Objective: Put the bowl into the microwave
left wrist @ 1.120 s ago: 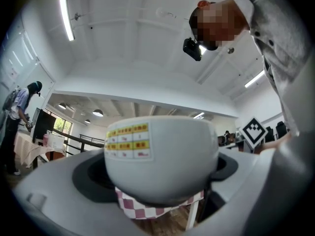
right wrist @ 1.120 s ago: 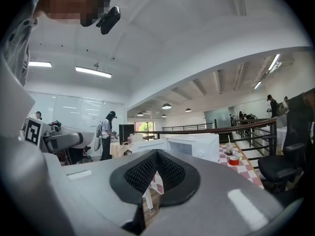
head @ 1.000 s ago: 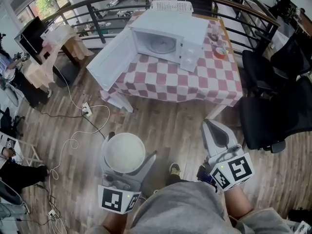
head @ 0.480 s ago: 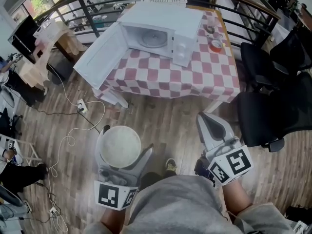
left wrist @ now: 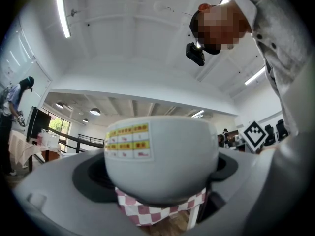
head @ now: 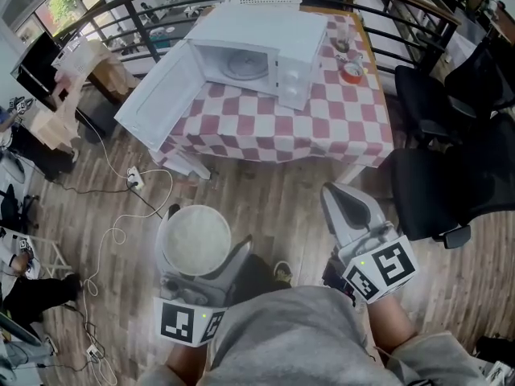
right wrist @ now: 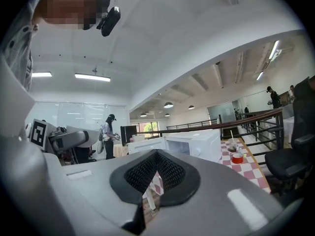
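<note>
A white bowl sits between the jaws of my left gripper, which is shut on it low over the wooden floor, well short of the table. In the left gripper view the bowl fills the middle, with a yellow label on its side. The white microwave stands on the checked table with its door swung wide open to the left and its glass turntable showing. My right gripper is shut with nothing in it, held at the lower right. The microwave shows beyond the shut right gripper.
A red-lidded tub and a cup stand on the table's right side. Black chairs crowd the right of the table. Cables and a power strip lie on the floor at left. A dark railing runs behind the table.
The view has shifted a little, so table and microwave sit slightly higher and further left in the frame. Both grippers hold their places, the bowl still held in the left one.
</note>
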Demonstrator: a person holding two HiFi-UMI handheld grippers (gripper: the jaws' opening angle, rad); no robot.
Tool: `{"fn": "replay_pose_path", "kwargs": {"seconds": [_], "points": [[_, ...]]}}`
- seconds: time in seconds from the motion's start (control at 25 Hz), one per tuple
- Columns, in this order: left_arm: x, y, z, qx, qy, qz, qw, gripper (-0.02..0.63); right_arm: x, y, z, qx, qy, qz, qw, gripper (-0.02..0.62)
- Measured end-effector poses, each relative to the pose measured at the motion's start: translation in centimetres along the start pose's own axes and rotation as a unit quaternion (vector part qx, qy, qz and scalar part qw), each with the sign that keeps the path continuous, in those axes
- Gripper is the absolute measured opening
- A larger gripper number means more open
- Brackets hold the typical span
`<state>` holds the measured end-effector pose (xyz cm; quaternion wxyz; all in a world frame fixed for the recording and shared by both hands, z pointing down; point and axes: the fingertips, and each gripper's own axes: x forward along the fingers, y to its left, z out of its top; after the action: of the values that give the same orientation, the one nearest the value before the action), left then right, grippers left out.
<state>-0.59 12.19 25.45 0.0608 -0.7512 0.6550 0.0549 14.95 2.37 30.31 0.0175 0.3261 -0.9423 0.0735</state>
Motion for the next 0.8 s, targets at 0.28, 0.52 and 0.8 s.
{"fn": "replay_pose_path", "kwargs": {"seconds": [0.28,0.52,0.8], "points": [[1.0,-0.6,0.1,0.011,0.001,-0.013,0.9999,0.517,-0.1,-1.1,0.2,0.002,-0.005,-0.009,1.0,-0.002],[1.8,0.1,-0.5,0.002,0.005,-0.012,0.9999,0.516,0.7,-1.7,0.1,-0.001,0.0,-0.018,1.0,-0.002],[4.0,1.9,-2.1,-0.015,0.011,-0.012,0.9997,0.517,3.3,-2.8,-0.7,0.0,0.017,-0.026,0.999,-0.002]]}}
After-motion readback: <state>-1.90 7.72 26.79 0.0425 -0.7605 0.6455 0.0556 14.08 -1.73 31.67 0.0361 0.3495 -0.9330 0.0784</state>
